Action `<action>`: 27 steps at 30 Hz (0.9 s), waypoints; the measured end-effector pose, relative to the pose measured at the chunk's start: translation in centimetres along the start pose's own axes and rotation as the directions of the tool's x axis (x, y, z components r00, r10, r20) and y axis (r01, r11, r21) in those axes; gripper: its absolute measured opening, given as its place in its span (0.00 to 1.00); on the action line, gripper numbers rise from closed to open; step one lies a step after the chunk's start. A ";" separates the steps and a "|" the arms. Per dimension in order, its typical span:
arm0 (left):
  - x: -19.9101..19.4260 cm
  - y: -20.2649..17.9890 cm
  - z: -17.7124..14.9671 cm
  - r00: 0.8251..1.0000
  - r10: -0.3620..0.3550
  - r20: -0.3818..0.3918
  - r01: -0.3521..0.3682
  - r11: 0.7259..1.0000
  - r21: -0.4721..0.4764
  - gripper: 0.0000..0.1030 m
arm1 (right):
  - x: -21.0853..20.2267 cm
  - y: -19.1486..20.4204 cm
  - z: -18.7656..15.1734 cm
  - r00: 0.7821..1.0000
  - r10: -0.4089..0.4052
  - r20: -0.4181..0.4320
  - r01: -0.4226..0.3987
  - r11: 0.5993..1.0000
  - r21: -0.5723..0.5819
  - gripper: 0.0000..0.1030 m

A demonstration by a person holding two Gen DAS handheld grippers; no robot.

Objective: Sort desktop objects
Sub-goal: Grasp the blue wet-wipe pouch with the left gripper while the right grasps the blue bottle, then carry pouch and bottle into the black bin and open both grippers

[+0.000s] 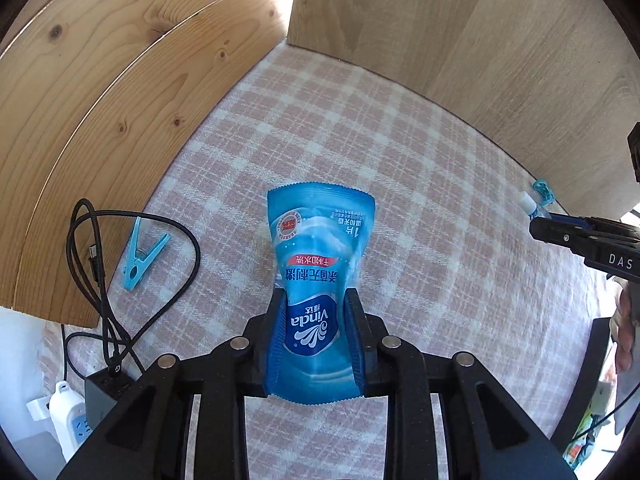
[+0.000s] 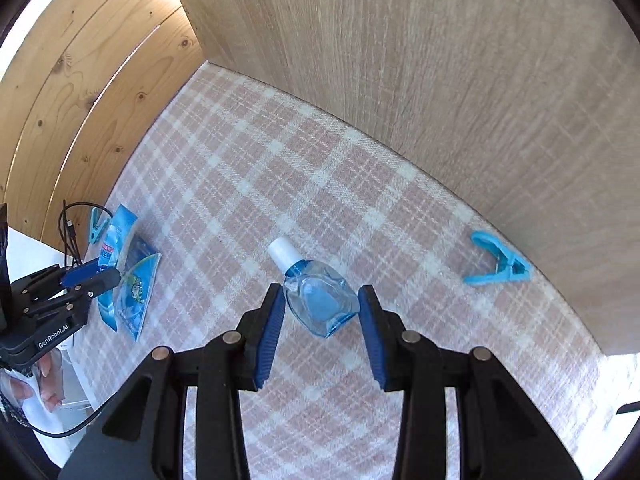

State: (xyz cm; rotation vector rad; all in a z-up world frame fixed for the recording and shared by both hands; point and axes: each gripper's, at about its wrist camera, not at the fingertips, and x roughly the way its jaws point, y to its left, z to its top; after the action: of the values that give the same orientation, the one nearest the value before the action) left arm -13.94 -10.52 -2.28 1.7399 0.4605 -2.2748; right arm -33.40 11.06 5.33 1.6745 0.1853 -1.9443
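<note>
My left gripper (image 1: pixel 316 300) is shut on a blue Vinda wet-wipe packet (image 1: pixel 320 264), pinching its middle so it bows, just above the checked cloth. In the right wrist view the left gripper (image 2: pixel 108 276) holds that packet (image 2: pixel 116 240) over a second blue packet (image 2: pixel 138 292) lying on the cloth. My right gripper (image 2: pixel 320 300) is open, its blue pads either side of a small clear blue dropper bottle (image 2: pixel 318 298) with a white cap, lying on the cloth. I cannot tell whether the pads touch it.
A pink checked cloth (image 2: pixel 248 184) covers the desk, walled by wooden panels (image 2: pixel 440 80) at back and left. One blue clothes peg (image 2: pixel 498 260) lies by the back panel, another (image 1: pixel 140 256) near a black cable (image 1: pixel 100 280) and a power strip (image 1: pixel 72 416).
</note>
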 end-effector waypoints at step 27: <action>-14.0 -33.9 -13.1 0.968 -0.249 -0.022 0.217 0.796 0.565 0.25 | -23.2 -10.8 -26.4 0.960 -0.209 0.184 0.126 0.915 0.382 0.36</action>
State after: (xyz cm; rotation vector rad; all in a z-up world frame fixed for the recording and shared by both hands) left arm -11.29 25.77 11.54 1.9530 -0.0360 -2.8432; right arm -14.37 39.44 18.98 1.6928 -0.1352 -2.3977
